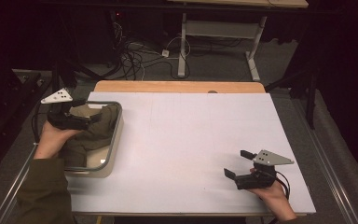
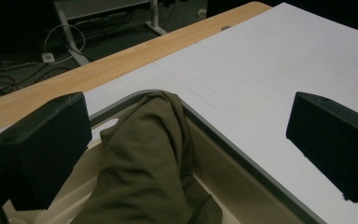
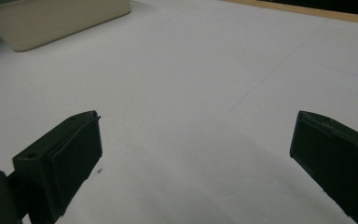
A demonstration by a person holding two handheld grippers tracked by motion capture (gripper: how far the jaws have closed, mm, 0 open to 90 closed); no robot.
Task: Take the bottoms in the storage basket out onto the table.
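A beige bin with a grey rim [image 1: 117,133] stands at the left edge of the white table. An olive-green cloth [image 1: 95,133] lies bunched inside it and drapes up against the far corner. My left gripper [image 1: 91,112] hovers over the bin's far end, open. In the left gripper view its jaws stand wide apart on either side of the cloth [image 2: 149,158] and the bin's rim [image 2: 242,161], with nothing between them. My right gripper [image 1: 237,163] rests low over the bare table near the front right, open and empty. The bin's outer wall [image 3: 60,21] shows far off in the right gripper view.
The white sheet [image 1: 191,135] covers most of the table, and a wooden strip [image 1: 177,87] shows along its far edge. Beyond it are floor cables [image 1: 135,58] and the white legs of another desk [image 1: 182,51]. Metal rails run along both sides.
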